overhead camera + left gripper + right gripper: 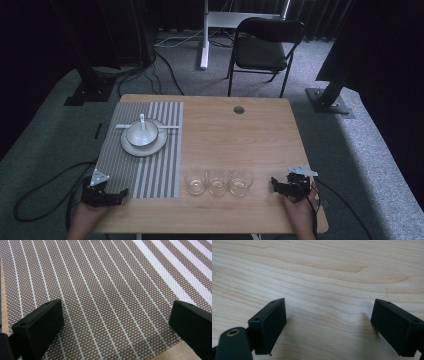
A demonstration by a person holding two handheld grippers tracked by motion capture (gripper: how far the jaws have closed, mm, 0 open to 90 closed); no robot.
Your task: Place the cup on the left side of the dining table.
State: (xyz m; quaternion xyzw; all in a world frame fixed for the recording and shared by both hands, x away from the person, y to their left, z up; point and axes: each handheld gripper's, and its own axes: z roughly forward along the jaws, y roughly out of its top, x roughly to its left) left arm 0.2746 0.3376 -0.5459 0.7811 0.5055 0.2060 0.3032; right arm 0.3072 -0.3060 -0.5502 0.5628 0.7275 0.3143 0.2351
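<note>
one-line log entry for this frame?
left gripper: open, over placemat | right gripper: open, over bare table | three glasses: untouched

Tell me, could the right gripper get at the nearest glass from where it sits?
Probably yes. The right gripper is open, and bare wooden table lies between it and the nearest glass, with nothing in the way.

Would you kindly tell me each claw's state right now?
Left claw: open, holding nothing, over the striped placemat.
Right claw: open, holding nothing, over the wooden table.
</note>
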